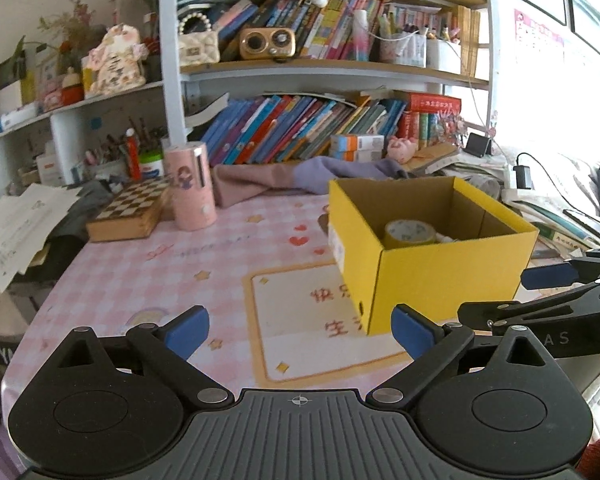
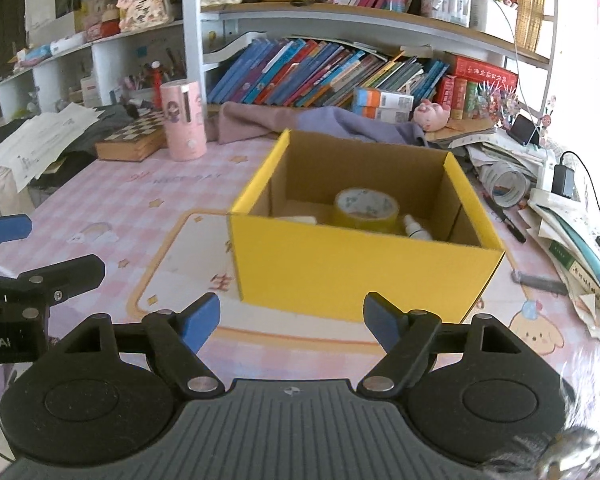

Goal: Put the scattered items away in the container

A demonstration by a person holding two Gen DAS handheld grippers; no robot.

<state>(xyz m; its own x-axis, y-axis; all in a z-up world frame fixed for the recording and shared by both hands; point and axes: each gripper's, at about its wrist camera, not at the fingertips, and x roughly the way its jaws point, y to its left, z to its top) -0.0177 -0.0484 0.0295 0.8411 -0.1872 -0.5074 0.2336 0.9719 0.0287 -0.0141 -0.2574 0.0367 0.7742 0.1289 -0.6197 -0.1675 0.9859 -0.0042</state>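
Yellow cardboard box [image 2: 364, 272], centre frame on the pink desk mat [image 2: 140, 208]: light, stiff-walled, probably best gripped at a rim. Inside lie a tape roll [image 2: 366, 208] and a small bottle [image 2: 416, 230]. Pink cylinder [image 2: 182, 120], upper left, stands clear. Left gripper [image 1: 300, 330] and right gripper [image 2: 292, 320] gape, empty.

From my left view, the open yellow cardboard box [image 1: 432, 264] hides all but the top of the yellowish tape roll [image 1: 410, 233] inside. On the right view, a flat pale item [image 2: 300, 219] beside the roll stays unidentifiable, and the small white bottle [image 2: 416, 230] shows only its upper part.
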